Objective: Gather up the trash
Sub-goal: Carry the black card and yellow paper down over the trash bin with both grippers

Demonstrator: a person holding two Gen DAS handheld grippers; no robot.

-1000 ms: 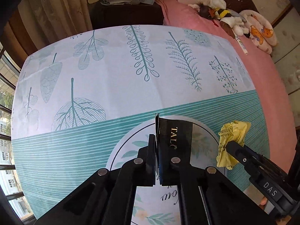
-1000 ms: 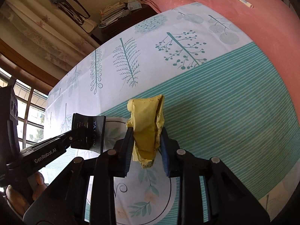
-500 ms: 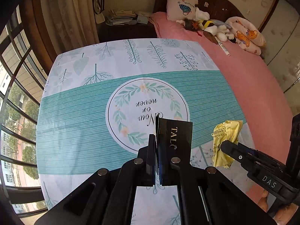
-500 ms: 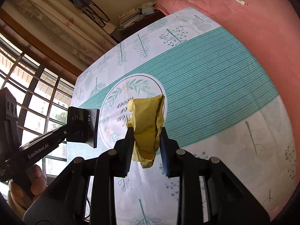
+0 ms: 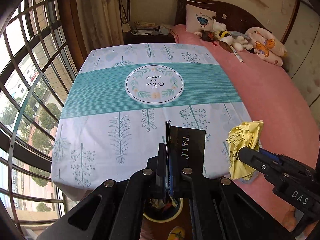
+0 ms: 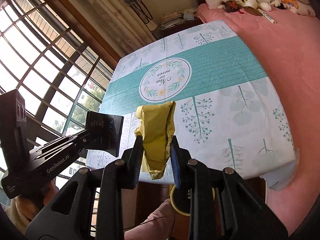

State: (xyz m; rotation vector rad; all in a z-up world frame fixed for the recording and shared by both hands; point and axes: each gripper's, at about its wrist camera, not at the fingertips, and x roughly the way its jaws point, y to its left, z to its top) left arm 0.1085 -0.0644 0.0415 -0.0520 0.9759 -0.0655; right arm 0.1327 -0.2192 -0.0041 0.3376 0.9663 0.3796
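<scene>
My left gripper (image 5: 167,148) is shut on a flat black carton (image 5: 188,146) with pale lettering; it also shows in the right wrist view as the black carton (image 6: 105,133) at the left. My right gripper (image 6: 157,140) is shut on a crumpled yellow wrapper (image 6: 157,128), seen from the left wrist view as the yellow wrapper (image 5: 245,146) at the right. Both are held in the air near the front edge of the patterned sheet (image 5: 120,100). Below the left gripper a round yellow-rimmed bin (image 5: 163,210) with scraps inside shows on the floor, also glimpsed as the bin (image 6: 181,202).
The white and teal sheet (image 6: 230,100) covers part of a pink bed (image 5: 280,104). Pillows and soft toys (image 5: 230,38) lie at the headboard. A barred window (image 5: 30,80) fills the left. A nightstand with papers (image 5: 148,29) stands behind. A person's knee (image 6: 160,218) is below.
Both grippers have drawn back and risen from over the sheet's middle to past its front edge, each keeping its item. The floor bin has come into view.
</scene>
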